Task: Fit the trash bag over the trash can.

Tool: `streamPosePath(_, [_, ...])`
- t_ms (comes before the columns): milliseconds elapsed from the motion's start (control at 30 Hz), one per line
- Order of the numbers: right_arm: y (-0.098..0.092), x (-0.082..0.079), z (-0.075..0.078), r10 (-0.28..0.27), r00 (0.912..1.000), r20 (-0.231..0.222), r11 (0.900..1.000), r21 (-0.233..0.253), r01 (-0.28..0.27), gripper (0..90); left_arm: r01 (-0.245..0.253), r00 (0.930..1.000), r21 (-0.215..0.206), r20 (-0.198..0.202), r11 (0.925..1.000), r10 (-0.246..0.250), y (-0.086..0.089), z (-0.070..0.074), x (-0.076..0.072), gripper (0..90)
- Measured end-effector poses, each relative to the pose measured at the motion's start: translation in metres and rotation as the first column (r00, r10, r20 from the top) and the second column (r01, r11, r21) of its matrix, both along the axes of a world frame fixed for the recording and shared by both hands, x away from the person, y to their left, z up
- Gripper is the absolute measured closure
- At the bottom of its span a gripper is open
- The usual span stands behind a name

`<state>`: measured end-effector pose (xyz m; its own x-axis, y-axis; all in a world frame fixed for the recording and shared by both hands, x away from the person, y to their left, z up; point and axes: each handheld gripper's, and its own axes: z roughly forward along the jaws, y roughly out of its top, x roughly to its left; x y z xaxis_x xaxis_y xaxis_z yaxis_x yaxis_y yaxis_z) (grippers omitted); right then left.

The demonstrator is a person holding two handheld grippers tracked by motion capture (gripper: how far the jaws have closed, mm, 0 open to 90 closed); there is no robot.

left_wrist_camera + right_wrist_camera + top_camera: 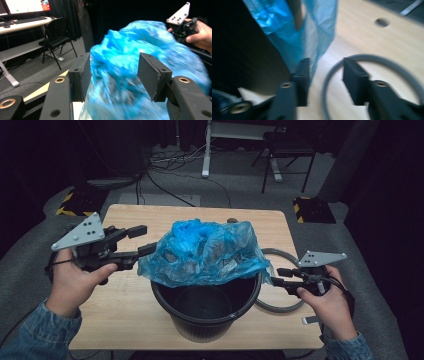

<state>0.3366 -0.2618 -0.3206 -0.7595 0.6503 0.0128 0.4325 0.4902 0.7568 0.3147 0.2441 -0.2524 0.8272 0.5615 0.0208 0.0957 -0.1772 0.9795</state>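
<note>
Two grippers wide open | left gripper point(142, 240) – at blue bag point(205, 252) | right gripper point(278, 276) – beside bin point(205, 312)

Light wooden table point(150, 215) in the middle, pale grain, rounded corners, standing on grey floor. Front and centre on the boards sits a black bucket point(207, 320), upright, near the table's front edge. Just to its right lies a grey ring point(280, 307), flat on the wood, partly tucked behind the bucket's rim. A small round hole point(382, 22) shows in the tabletop beyond the ring.
</note>
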Motion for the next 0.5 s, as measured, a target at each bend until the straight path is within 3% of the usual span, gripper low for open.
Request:
streamPosePath(133, [-0.006,-0.007,0.006,-0.034,0.9963,0.079,0.999,0.027,0.032,42.7,0.004,1.0,-0.022,0.009,0.9998,-0.004,0.01,-0.006,-0.015,44.3])
streamPosePath(200, [-0.006,-0.012,0.011,-0.031,0.9933,0.111,0.999,0.037,0.027,42.1,0.01,0.9999,-0.021,0.009,0.9997,-0.01,0.012,-0.009,-0.021,44.3])
streamPosePath(333, [-0.001,-0.027,0.02,0.016,0.9886,0.15,0.999,0.046,-0.023,42.6,0.018,0.9998,-0.009,0.01,0.9998,-0.018,0.011,-0.016,-0.029,44.0])
streamPosePath(500, [0.018,-0.037,0.028,0.085,0.9798,0.181,0.995,0.029,-0.092,45.6,0.025,0.9997,0.013,0.001,0.9996,-0.025,0.009,-0.022,-0.032,43.1])
